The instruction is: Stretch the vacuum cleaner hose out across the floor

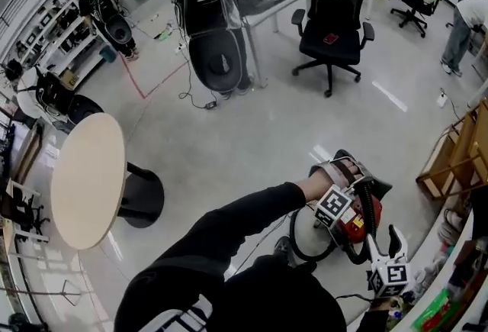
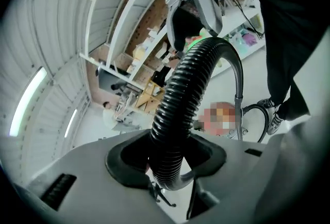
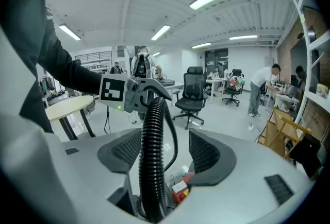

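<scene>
You are clamping your left gripper (image 2: 167,164) on the black ribbed hose (image 2: 183,94): its jaws are pressing on the hose from both sides, and the hose is rising out of them in a curve towards your right gripper (image 3: 165,153). That right gripper is standing with its jaws apart. The hose is running up between them, lying close beside one pad and clear of the other, and arching on to the left gripper just ahead. In the head view you are reaching your left arm down and across to the lower right, so both grippers are hanging near each other above the red vacuum cleaner (image 1: 357,222). The cleaner is sitting on the pale glossy floor (image 1: 252,132) right by your feet. Part of the hose is lying in a black loop on the floor just beside the cleaner, well apart from the round desk (image 1: 88,182) at the left.
</scene>
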